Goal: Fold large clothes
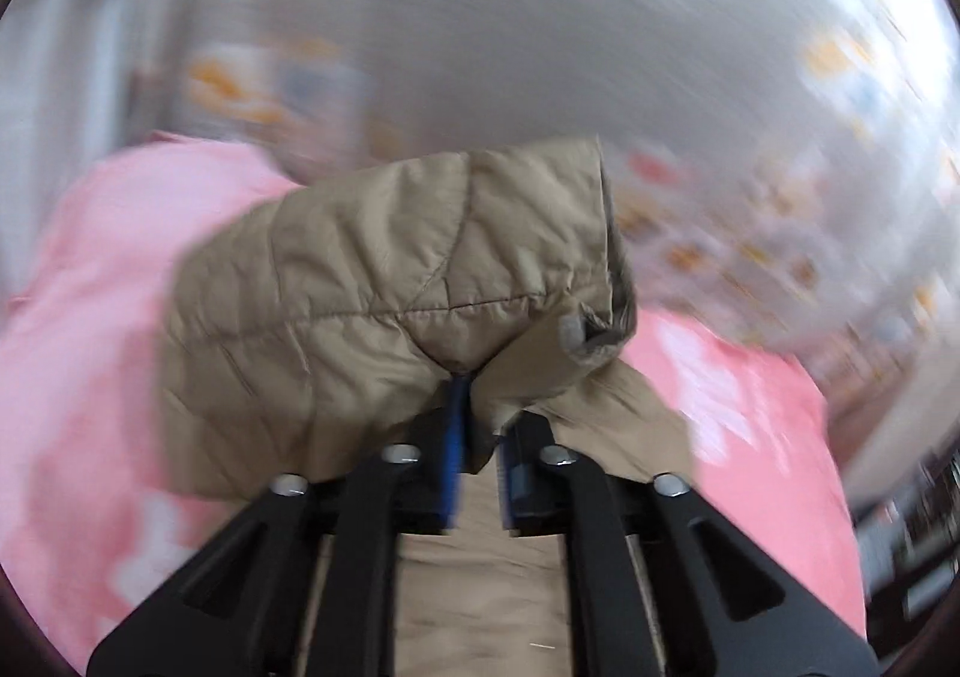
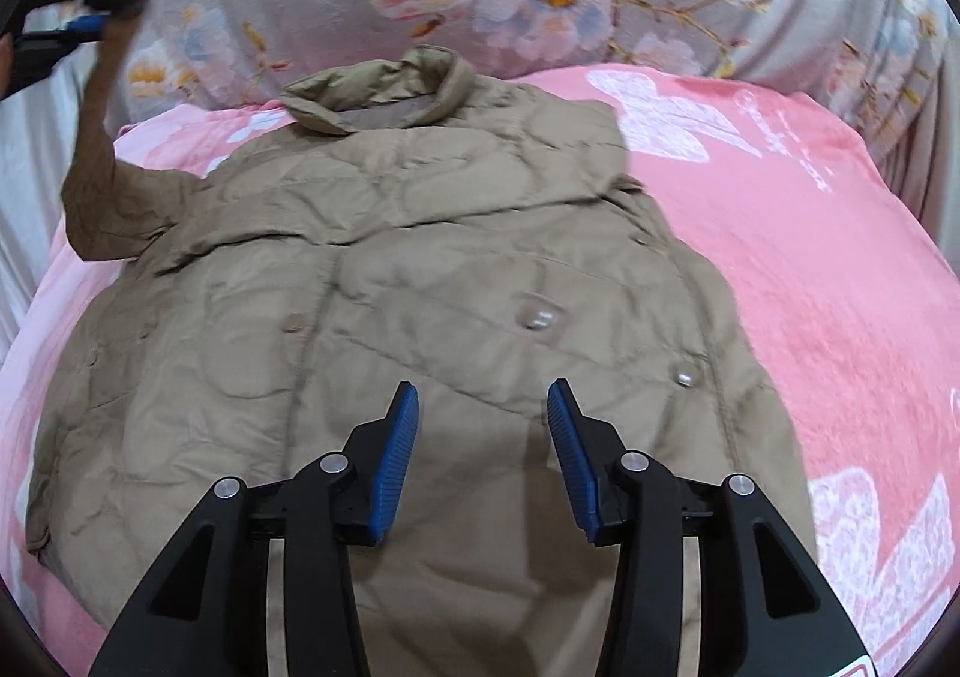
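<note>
right wrist view alone shows the whole jacket (image 2: 384, 281), right tool (image 2: 483, 407) empty, agape; left tool (image 1: 480, 437) pinches its sleeve (image 1: 384, 269).

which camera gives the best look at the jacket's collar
The right wrist view: the collar lies sharp and unobstructed at the jacket's far end. The left wrist view shows only the sleeve cuff in the left gripper, no collar.

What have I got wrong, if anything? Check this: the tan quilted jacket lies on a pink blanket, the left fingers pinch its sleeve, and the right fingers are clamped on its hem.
The right part is wrong. In the right wrist view the right gripper is open above the tan quilted jacket, gripping nothing. The rest holds: the jacket lies on the pink blanket, and the left gripper pinches its sleeve.
</note>
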The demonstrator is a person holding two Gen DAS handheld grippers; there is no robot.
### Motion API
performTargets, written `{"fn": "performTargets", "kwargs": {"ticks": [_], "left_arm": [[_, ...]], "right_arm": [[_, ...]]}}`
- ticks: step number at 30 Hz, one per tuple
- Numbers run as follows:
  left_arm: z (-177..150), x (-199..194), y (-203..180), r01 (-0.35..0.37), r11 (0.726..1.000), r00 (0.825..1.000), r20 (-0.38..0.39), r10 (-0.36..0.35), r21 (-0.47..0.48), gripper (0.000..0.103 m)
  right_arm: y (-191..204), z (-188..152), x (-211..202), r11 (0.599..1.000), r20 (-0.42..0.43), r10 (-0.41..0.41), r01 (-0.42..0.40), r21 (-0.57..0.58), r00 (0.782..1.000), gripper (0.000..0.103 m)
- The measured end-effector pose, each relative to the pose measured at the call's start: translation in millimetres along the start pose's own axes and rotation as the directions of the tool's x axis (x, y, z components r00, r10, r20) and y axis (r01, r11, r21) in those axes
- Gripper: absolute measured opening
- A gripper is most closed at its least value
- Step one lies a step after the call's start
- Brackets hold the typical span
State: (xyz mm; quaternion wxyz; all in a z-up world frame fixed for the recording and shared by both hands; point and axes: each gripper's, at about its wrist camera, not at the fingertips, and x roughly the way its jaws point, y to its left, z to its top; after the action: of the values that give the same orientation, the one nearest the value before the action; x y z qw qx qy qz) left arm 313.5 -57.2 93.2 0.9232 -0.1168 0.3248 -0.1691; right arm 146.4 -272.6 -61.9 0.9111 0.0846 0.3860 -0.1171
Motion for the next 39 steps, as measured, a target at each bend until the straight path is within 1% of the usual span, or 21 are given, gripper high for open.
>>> {"fn": "performTargets", "kwargs": {"ticks": [1, 2, 3, 4, 6, 8, 11, 14, 15, 17, 21, 22, 24, 25, 27, 29, 32, 34, 36, 37, 39], "left_arm": [[-15.2, 13.9, -18.8, 0.037, 0.999, 0.999, -0.041, -0.036, 0.012, 0.06], [-26.2, 26.7, -28.9, 0.067, 0.998, 0.995, -0.072, -0.066, 0.01, 0.092], [-40.8, 35.3, -35.6, 0.092, 0.996, 0.992, -0.086, -0.091, -0.001, 0.094], [-53.2, 41.0, -38.7, 0.105, 0.994, 0.99, -0.093, -0.106, -0.01, 0.095], [-67.9, 47.3, -35.3, 0.113, 0.994, 0.986, -0.119, -0.113, -0.005, 0.095], [-75.4, 42.9, -12.3, 0.115, 0.992, 0.987, -0.11, -0.12, -0.048, 0.095], [-71.3, 32.0, 39.1, 0.08, 0.985, 0.993, -0.078, -0.093, -0.154, 0.095], [-62.4, 27.8, 104.4, 0.013, 0.96, 0.995, -0.089, -0.04, -0.279, 0.094], [-61.3, 26.7, 126.6, -0.025, 0.948, 0.995, -0.1, -0.007, -0.318, 0.094], [-61.9, 27.5, 158.0, -0.068, 0.921, 0.993, -0.115, 0.026, -0.384, 0.093], [-72.0, 28.8, 195.9, -0.087, 0.884, 0.99, -0.142, 0.024, -0.459, 0.092], [-73.6, 29.4, 199.3, -0.084, 0.881, 0.989, -0.146, 0.017, -0.466, 0.092], [-77.8, 32.1, 203.7, -0.066, 0.874, 0.987, -0.161, -0.013, -0.481, 0.091], [-79.1, 33.6, 205.2, -0.043, 0.866, 0.985, -0.164, -0.046, -0.497, 0.091], [-78.7, 39.4, 203.8, -0.01, 0.855, 0.982, -0.167, -0.09, -0.519, 0.09], [-75.2, 45.4, 202.2, 0.017, 0.843, 0.976, -0.173, -0.13, -0.538, 0.09], [-68.2, 59.5, 195.8, 0.043, 0.823, 0.969, -0.176, -0.171, -0.566, 0.09], [-63.9, 73.2, 188.8, 0.028, 0.829, 0.968, -0.193, -0.163, -0.558, 0.09], [-60.8, 87.5, 182.7, 0.002, 0.838, 0.967, -0.212, -0.141, -0.546, 0.09], [-57.6, 97.7, 177.3, -0.029, 0.855, 0.967, -0.23, -0.107, -0.518, 0.088], [-53.6, 110.9, 169.3, -0.095, 0.883, 0.966, -0.258, -0.03, -0.46, 0.073]], "right_arm": [[-4.6, 0.1, 1.1, 1.0, -0.004, -0.002, 0.002, 0.01, 1.0, 0.045], [-9.5, 0.4, 1.6, 1.0, -0.006, -0.003, 0.003, 0.02, 1.0, 0.045], [-15.6, 2.2, 1.9, 0.999, -0.004, 0.0, 0.0, 0.033, 1.0, 0.046], [-18.9, 4.1, 1.7, 0.999, -0.002, 0.003, -0.003, 0.039, 1.0, 0.048], [-25.5, 11.3, 1.5, 0.999, 0.014, 0.017, -0.017, 0.048, 1.0, 0.057], [-29.2, 20.8, 3.2, 0.997, 0.026, 0.046, -0.047, 0.054, 0.999, 0.059], [-32.1, 40.4, 13.3, 0.989, 0.029, 0.118, -0.121, 0.083, 0.993, 0.061], [-26.2, 64.0, 35.1, 0.968, 0.007, 0.21, -0.209, 0.136, 0.978, 0.062], [-20.7, 72.5, 47.0, 0.958, -0.014, 0.247, -0.242, 0.154, 0.969, 0.062], [-7.7, 83.1, 64.3, 0.942, -0.04, 0.298, -0.287, 0.171, 0.954, 0.062], [25.5, 93.8, 96.5, 0.939, -0.111, 0.329, -0.312, 0.144, 0.938, 0.062], [34.2, 95.5, 105.5, 0.941, -0.133, 0.328, -0.311, 0.132, 0.935, 0.06], [43.7, 101.4, 113.7, 0.946, -0.149, 0.32, -0.307, 0.104, 0.936, 0.002], [42.8, 106.0, 110.9, 0.946, -0.136, 0.318, -0.305, 0.105, 0.938, 0.002], [34.2, 123.2, 95.1, 0.946, -0.049, 0.311, -0.305, 0.107, 0.949, 0.001], [20.0, 147.7, 71.4, 0.96, 0.058, 0.256, -0.261, 0.099, 0.965, 0.001], [0.2, 172.9, 48.8, 0.979, 0.144, 0.177, -0.189, 0.081, 0.974, 0.001], [-8.3, 178.4, 46.6, 0.986, 0.15, 0.142, -0.154, 0.07, 0.978, 0.001], [-16.7, 177.9, 53.7, 0.988, 0.123, 0.132, -0.141, 0.068, 0.984, 0.001], [-19.2, 174.9, 57.2, 0.989, 0.112, 0.125, -0.132, 0.062, 0.986, 0.001], [-22.5, 168.6, 65.7, 0.994, 0.093, 0.096, -0.1, 0.044, 0.991, 0.001]]}}
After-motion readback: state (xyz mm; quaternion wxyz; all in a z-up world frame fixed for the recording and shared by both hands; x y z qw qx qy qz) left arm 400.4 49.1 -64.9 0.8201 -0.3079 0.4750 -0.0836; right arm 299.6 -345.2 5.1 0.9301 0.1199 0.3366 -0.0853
